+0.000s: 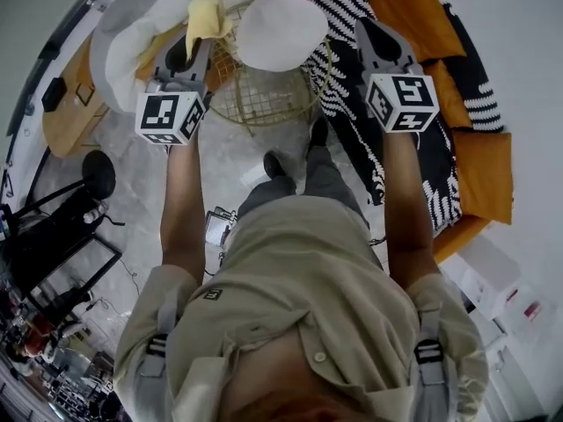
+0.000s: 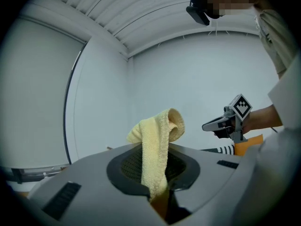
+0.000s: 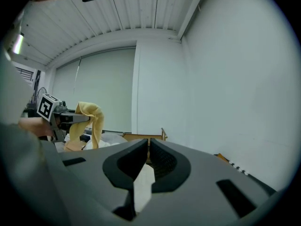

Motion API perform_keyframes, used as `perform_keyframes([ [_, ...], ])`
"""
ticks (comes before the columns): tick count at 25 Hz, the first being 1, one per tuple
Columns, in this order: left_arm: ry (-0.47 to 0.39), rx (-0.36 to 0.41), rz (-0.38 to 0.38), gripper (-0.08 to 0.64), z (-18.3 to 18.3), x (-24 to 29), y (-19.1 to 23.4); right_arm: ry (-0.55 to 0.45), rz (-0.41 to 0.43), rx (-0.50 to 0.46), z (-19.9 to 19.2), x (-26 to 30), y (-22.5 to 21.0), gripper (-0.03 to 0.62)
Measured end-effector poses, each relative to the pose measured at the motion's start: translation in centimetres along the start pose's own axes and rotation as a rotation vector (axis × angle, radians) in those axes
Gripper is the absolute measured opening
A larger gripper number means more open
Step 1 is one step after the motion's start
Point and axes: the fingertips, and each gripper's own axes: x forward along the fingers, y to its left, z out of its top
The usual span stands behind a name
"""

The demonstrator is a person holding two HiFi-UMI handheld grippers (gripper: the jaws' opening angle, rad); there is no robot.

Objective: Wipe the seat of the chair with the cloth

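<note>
Gripping the yellow cloth (image 2: 157, 142), the left tool (image 1: 198, 49) holds it raised near the chair (image 1: 264, 95), seemingly ready for wiping; the right tool (image 3: 147, 149), nearly closed, carries nothing.

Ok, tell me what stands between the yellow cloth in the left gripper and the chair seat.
Nothing visible does. The yellow towelling cloth hangs from the left gripper's shut jaws, right beside the gold wire chair and its round white cushion. The right gripper is off on the chair's other side.
</note>
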Motion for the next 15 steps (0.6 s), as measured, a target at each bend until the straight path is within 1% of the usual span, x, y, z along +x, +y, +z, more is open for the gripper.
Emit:
perform_keyframes([
  [5,0.047,0.008,0.054,0.057,-2.2,3.5,0.8,0.028,0.031,0.017,-1.8,3.4,-2.6,0.028],
  [9,0.080,0.022,0.092,0.057,-4.7,7.2,1.7,0.061,0.038,0.024,-3.8,6.2,-5.4,0.028],
  [12,0.117,0.036,0.113,0.057,-7.8,9.9,2.4,0.079,0.025,0.041,-6.0,8.2,-7.6,0.028],
  [15,0.163,0.029,0.130,0.057,-11.9,12.4,3.2,0.110,0.006,0.053,-9.1,9.9,-9.6,0.028],
])
